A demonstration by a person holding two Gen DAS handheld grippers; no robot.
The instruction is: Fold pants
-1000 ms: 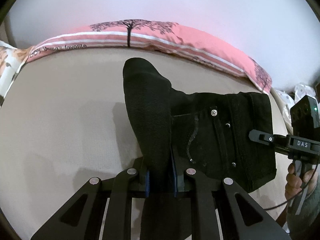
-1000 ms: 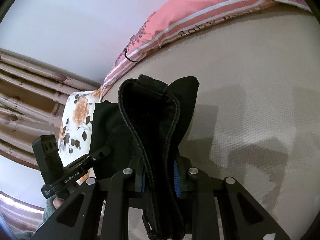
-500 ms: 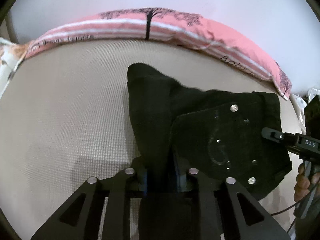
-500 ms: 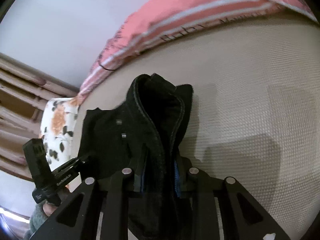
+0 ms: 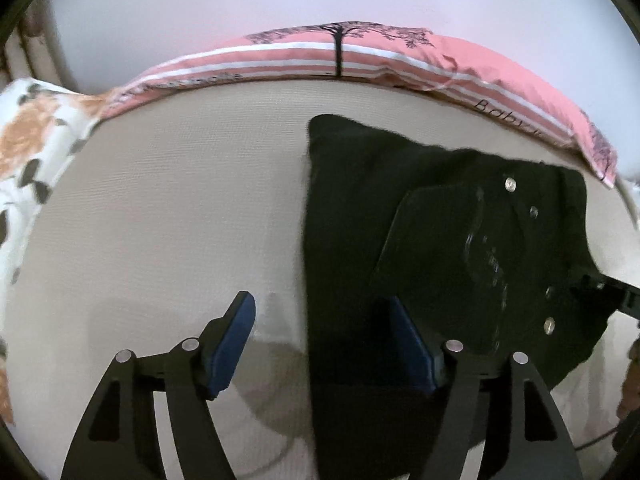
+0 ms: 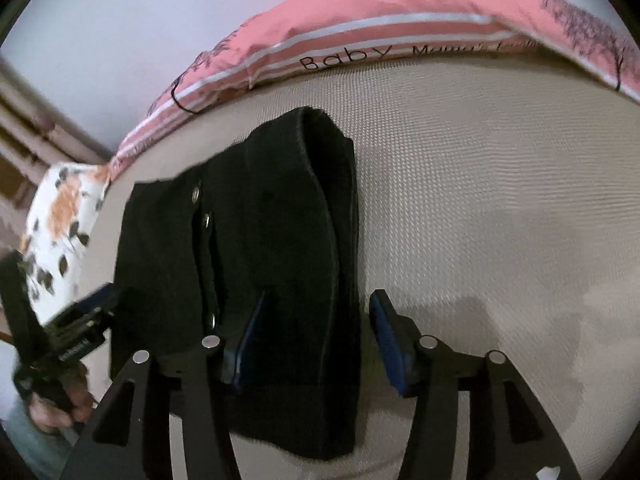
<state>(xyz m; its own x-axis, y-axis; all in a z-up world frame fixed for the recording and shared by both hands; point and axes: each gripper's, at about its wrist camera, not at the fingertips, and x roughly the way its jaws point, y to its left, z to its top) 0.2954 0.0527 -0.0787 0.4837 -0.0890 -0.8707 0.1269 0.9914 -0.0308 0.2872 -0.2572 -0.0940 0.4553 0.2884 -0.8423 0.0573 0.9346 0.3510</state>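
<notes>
The black pants [image 5: 432, 248] lie folded in a compact stack on the beige bed sheet [image 5: 168, 216], with metal buttons and a back pocket showing on top. My left gripper [image 5: 320, 324] is open, its blue-padded fingers astride the stack's left edge. In the right wrist view the pants [image 6: 256, 248] lie flat, and my right gripper [image 6: 316, 320] is open astride their right edge. Neither gripper pinches the cloth. Each gripper shows at the edge of the other's view.
A pink striped pillow [image 5: 360, 52] with tree prints runs along the far edge against a white wall. A floral pillow [image 5: 28, 152] sits at the left. The person's hand [image 6: 56, 404] holds the left gripper's handle.
Both grippers were shut on the lifted pants; they lowered the stack onto the sheet and opened, letting it go. The pants now lie flat.
</notes>
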